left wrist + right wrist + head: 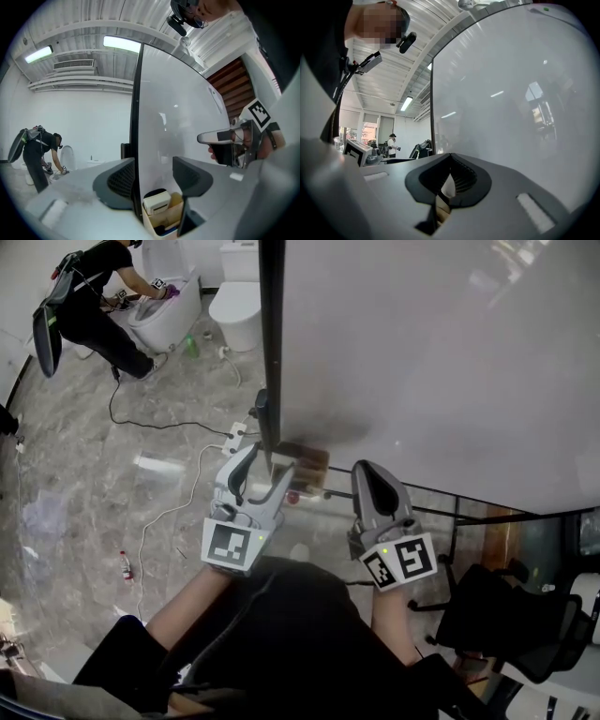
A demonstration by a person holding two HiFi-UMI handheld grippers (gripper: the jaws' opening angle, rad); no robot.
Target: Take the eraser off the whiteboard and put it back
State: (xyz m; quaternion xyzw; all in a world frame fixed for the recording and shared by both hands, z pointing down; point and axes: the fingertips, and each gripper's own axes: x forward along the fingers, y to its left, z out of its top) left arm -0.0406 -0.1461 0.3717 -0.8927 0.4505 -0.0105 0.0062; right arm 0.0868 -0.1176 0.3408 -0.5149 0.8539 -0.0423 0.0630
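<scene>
Fingers of the left gripper stood apart in the head view, one on each side of the black frame at the whiteboard's edge. A wooden box sat at that edge just beyond the fingertips. The right gripper, beside it, was closed and held nothing. Each gripper's marker cube carried black-and-white squares.

In the left gripper view, the fingers were open and astride the black frame. The eraser, a cream block with a dark top, sat in the wooden box, below and between the fingers, touched by neither. The right gripper showed at the right, with its marker cube above.

In the right gripper view, the fingers met at their tips, gripping nothing, close to the whiteboard.
</scene>
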